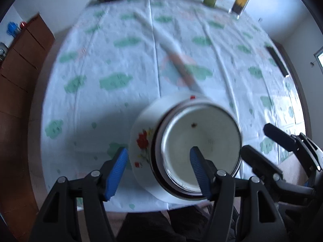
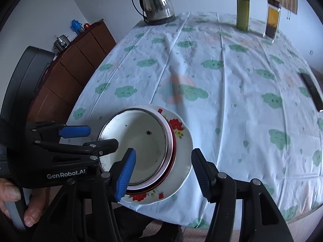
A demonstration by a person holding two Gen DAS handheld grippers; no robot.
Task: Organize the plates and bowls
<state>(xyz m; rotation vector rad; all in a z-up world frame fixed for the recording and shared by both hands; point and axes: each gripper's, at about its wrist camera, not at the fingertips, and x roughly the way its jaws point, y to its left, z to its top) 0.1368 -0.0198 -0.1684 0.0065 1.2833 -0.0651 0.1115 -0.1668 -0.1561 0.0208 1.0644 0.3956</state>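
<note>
A stack of dishes sits at the near edge of the round table (image 2: 232, 76), at about six o'clock on its cloud-print tablecloth (image 2: 201, 60). A white metal-rimmed bowl (image 2: 141, 141) lies on top, nested over a red-rimmed dish, and both rest in a flower-painted plate (image 2: 182, 141) with a scalloped edge.

Both tongs are released — neither presses on anything. The left gripper (image 1: 159, 167) has one blue pad just outside the plate's wall and the other over the bowl's inside. The right gripper (image 2: 162, 171) straddles the stack's rim at four o'clock, one pad over the bowl, the other beyond the plate's edge. A hand (image 2: 14, 197) grips the left tool's handle.

Far across the table stand a glass kettle (image 2: 157, 4) at eleven o'clock, then a green tumbler (image 2: 242, 12) and a clear canister (image 2: 272, 21) at one o'clock. A dark flat object (image 2: 311, 91) lies at three o'clock.
</note>
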